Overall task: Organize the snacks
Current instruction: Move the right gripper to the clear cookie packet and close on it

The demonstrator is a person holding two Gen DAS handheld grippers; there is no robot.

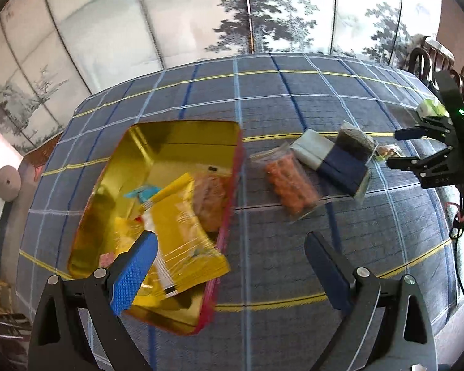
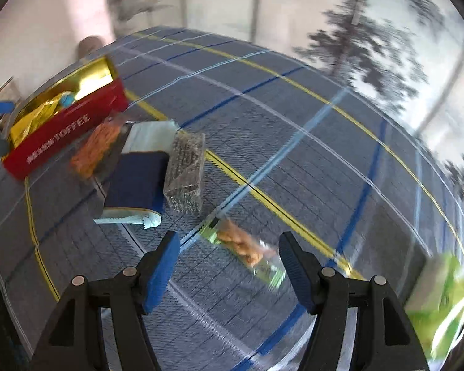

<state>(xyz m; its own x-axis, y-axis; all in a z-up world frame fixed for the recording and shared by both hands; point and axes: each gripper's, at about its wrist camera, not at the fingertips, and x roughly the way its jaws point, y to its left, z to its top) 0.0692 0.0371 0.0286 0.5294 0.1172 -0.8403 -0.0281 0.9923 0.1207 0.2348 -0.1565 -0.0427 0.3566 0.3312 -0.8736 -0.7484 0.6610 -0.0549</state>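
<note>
Some snacks are already lying inside the red and gold toffee tin (image 1: 157,154). Beside the tin on the checked desk (image 1: 294,99), an orange snack bag (image 1: 290,182), a dark blue packet (image 1: 340,167) and others are waiting. Both grippers' jaws are hanging open, holding nothing.

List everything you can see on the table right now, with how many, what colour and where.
toffee tin: one, red outside, gold inside, open, table's left, already holding snack packets
yellow packet: one, in the tin
orange snack pack: one, clear wrap, right of tin
navy pouch: one, beside orange pack
dark seeded bar: one, by the pouch
small clear snack pack: one, before right gripper
green box: one, far right
checked tablecloth: grey-blue
left gripper: open
right gripper: open
</note>
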